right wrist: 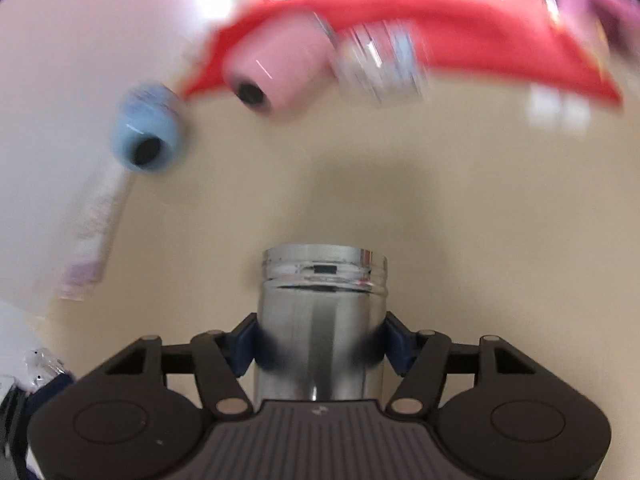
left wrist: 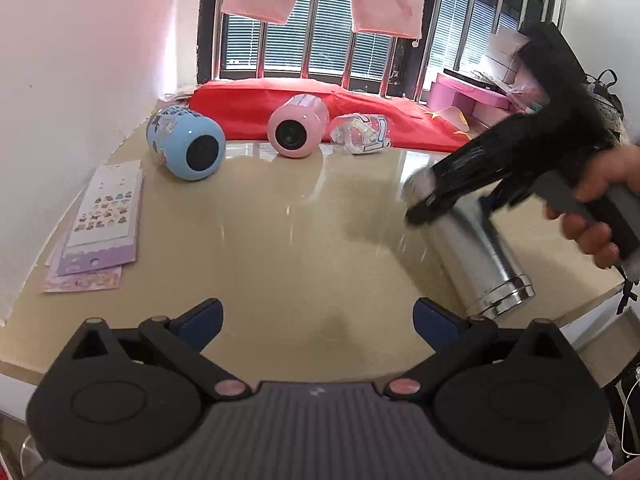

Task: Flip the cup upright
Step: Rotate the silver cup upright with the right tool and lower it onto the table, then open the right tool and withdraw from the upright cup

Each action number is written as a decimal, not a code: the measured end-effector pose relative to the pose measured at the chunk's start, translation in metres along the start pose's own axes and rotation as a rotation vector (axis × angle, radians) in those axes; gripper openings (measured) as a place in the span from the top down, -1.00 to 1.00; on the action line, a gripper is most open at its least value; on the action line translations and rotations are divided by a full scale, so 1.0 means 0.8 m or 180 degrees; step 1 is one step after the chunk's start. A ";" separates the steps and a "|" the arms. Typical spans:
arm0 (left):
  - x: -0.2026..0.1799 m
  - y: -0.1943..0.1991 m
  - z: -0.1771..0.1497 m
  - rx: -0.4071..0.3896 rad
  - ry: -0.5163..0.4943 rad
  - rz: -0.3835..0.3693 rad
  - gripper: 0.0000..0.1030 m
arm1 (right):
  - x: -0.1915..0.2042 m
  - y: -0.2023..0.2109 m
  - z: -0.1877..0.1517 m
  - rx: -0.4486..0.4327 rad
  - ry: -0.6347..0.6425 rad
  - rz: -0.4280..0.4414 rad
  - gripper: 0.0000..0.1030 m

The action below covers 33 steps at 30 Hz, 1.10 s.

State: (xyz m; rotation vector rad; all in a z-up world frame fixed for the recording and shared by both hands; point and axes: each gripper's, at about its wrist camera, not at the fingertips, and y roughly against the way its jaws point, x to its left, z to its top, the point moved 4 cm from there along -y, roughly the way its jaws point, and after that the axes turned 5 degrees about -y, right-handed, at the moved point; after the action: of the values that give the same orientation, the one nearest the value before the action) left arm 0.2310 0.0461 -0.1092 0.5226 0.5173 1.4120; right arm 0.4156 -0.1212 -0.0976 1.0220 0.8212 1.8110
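Cup: shiny cylindrical steel cup (right wrist: 322, 320) sits clamped in the right gripper (right wrist: 320, 344), jaws clenched on its smooth body from both sides, blue pads (right wrist: 394, 346) pressing the wall. Long axis runs straight out along the fingers toward 12 o'clock in the right wrist view, threaded stepped end leading. From the left wrist view the same cup (left wrist: 478, 248) is at 3 o'clock, tilted, stepped end down near the glossy beige table (left wrist: 280, 240); contact or a small gap, cannot tell. Judgement: flip is mid-way, and which end is the mouth isn't resolvable here.

Left gripper (left wrist: 316, 320) hangs at 6 o'clock, jaws released and holding nothing, well apart from the cup. Right hand (left wrist: 600, 208) does the work.

Around: light blue patterned cup (left wrist: 184, 142) at 10 o'clock and pink cup (left wrist: 298, 126) at 12, both lying on their sides; a clear printed cup (left wrist: 362, 134) just beside the pink one; a red cloth (left wrist: 360, 98) behind them; sticker sheets (left wrist: 102, 220) at 9. Nothing stands between cup and the open table patch; set-down looks unobstructed.
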 end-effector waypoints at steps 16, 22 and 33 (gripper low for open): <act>-0.003 0.011 -0.002 -0.0019 -0.0084 0.0091 -1.00 | 0.015 0.118 -0.057 -0.2049 0.0887 -0.0156 -0.20; 0.000 0.011 -0.002 -0.0020 -0.0063 0.0137 -1.00 | -0.023 0.126 -0.034 -0.2016 0.0862 -0.0514 -0.20; -0.014 0.000 -0.004 0.0024 -0.0077 0.0107 -1.00 | -0.075 0.081 -0.035 -0.1742 0.0565 -0.0480 -0.20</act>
State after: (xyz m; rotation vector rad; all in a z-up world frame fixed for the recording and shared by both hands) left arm 0.2278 0.0348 -0.1111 0.5562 0.4967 1.4347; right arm 0.3836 -0.2052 -0.0745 0.4413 0.4447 1.8638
